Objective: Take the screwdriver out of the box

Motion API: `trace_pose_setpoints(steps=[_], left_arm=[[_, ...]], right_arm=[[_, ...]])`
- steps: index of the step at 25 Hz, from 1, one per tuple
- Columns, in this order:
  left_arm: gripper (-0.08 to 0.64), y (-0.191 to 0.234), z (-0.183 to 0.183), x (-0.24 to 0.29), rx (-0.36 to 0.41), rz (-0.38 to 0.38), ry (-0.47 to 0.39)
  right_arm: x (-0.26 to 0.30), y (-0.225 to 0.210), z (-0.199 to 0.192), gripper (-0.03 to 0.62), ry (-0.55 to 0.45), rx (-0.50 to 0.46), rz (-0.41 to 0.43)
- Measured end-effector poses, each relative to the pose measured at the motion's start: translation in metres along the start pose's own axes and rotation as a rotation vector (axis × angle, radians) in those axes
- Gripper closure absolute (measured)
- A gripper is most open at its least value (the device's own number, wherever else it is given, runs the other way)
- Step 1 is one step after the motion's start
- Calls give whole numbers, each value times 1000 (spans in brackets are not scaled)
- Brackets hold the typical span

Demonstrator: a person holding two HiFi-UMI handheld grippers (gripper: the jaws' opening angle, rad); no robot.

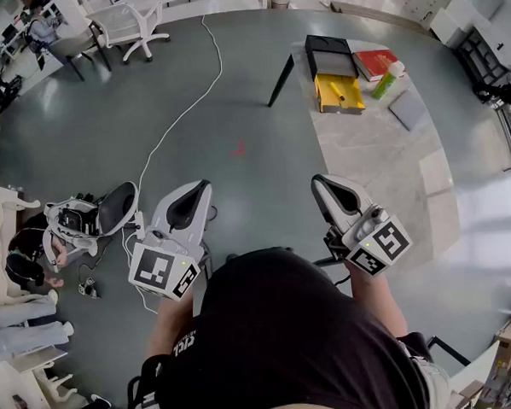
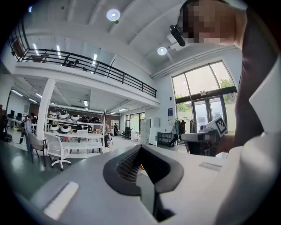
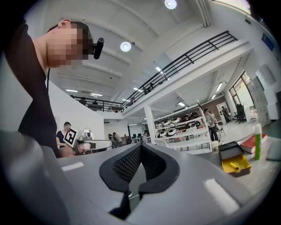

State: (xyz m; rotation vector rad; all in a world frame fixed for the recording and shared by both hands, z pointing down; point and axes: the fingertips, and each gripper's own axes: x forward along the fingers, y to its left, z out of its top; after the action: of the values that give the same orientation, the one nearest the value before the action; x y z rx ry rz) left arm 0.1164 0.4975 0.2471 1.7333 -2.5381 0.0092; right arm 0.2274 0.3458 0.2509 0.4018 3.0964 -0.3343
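Grey-white left gripper (image 1: 197, 190) and right gripper (image 1: 321, 184) are being held level, jaws closed on nothing, well apart from the open yellow plastic box (image 1: 339, 95) on the pale desk (image 1: 381, 163).

Table (image 1: 382, 176): right of the open floor, in front of the person.
Box (image 1: 329, 54): on the table's far left corner.
Screwdriver (image 1: 339, 91): inside the box, in its near part.
Book (image 1: 374, 62): on the table, just right of the box.
Bottle (image 1: 384, 85): touching the book's near edge.
Cable (image 1: 178, 118): on the floor, left of the table.
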Motion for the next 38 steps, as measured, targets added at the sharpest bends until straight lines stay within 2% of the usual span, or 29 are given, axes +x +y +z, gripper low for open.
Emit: trace_pose_setpoints(steps=[12,18,24,29,34,38], left_arm=[[560,-33,1,11,4,-41,9],[560,-62,-8,31,-26,-26,20],[560,-95,-7,46,-6,-18,10],[560,-111,-13,69,-19,-56,29],[560,-116,-15,98,22,-95,42],[559,-110,-16,130,7,-133,46]], right_arm=[[-27,-9,-3,580,-5,35,-17],[-63,-21,-4,578,12,50,43],[-97,-47,-6,578,24,66,49],[-106,-63,-9,578,24,99,62],[-108,-83,-15,578,32,139,29],[-104,-105,-16,578,41,153,-5]])
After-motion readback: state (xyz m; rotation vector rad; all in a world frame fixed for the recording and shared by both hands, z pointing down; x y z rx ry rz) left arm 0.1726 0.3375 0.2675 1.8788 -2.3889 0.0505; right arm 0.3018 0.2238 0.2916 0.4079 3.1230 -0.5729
